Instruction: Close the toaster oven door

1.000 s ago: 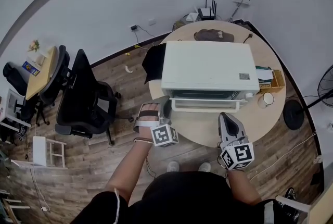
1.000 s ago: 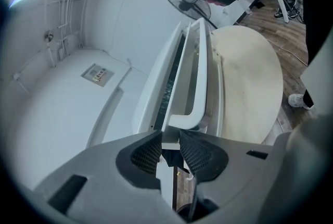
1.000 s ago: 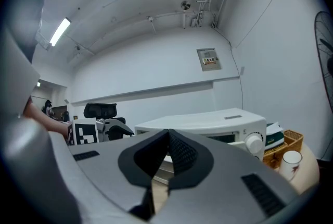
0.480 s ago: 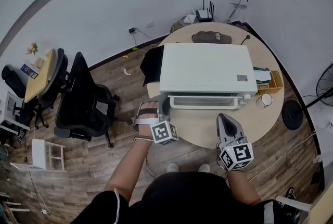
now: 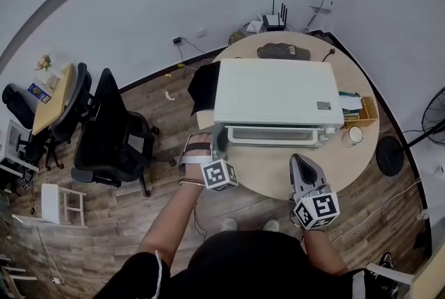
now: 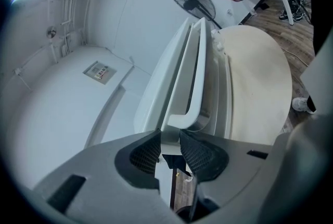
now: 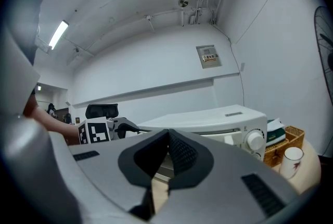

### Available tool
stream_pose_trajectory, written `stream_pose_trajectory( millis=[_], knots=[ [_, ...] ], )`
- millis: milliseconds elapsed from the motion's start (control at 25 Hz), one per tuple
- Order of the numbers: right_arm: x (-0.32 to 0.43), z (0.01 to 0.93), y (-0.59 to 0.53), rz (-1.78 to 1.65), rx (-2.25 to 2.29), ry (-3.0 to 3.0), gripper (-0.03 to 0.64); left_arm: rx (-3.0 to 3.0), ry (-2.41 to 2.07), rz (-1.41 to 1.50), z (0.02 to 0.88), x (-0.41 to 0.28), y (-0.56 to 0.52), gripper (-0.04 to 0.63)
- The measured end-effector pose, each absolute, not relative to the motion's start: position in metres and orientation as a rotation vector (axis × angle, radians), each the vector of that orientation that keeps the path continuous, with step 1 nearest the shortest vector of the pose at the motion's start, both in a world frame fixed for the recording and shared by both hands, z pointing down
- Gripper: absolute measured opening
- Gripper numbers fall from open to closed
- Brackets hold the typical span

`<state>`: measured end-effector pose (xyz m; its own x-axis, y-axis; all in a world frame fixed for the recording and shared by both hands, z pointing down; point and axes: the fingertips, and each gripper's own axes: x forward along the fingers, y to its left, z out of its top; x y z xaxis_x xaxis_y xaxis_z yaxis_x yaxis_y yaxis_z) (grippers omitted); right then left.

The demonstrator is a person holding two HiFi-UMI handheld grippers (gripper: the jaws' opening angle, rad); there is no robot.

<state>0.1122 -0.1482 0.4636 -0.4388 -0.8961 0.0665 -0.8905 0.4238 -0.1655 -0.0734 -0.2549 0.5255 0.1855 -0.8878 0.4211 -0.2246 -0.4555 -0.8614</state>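
The white toaster oven stands on the round table. Its door is nearly upright against the front, with the white bar handle across it. My left gripper is at the oven's left front corner. In the left gripper view its pads press on the left end of the door handle. My right gripper hovers over the table in front of the oven, shut with nothing in it. The right gripper view looks level at the oven.
A white mug and a small basket sit right of the oven. A dark cloth item lies behind it. A black office chair stands left of the table, and a floor fan at the far right.
The oven door has swung up from part-open to almost closed, and the left gripper rose with the handle. The right gripper has stayed put.
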Motion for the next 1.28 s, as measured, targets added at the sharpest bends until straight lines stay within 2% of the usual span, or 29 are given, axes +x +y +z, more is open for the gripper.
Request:
stream_pose_trajectory(
  millis=[720,960,1040,1160,1280],
  knots=[
    [0.113,0.462,-0.139,-0.266,-1.658,2.640,-0.003,-1.864,1.192,-1.191,0.509,-0.081,-0.239,0.143],
    [0.112,0.457,-0.138,-0.238,-1.662,2.646,-0.003,-2.255,1.383,-0.946,0.484,-0.073,-0.216,0.138],
    [0.116,0.455,-0.139,-0.228,-1.677,2.638,-0.003,-2.392,1.443,-0.827,0.472,-0.070,-0.209,0.122],
    [0.120,0.453,-0.138,-0.212,-1.689,2.636,-0.003,-2.547,1.535,-0.674,0.459,-0.072,-0.198,0.050],
    [0.116,0.456,-0.133,-0.199,-1.693,2.653,-0.003,-2.665,1.592,-0.545,0.449,-0.074,-0.188,0.013]
  ],
)
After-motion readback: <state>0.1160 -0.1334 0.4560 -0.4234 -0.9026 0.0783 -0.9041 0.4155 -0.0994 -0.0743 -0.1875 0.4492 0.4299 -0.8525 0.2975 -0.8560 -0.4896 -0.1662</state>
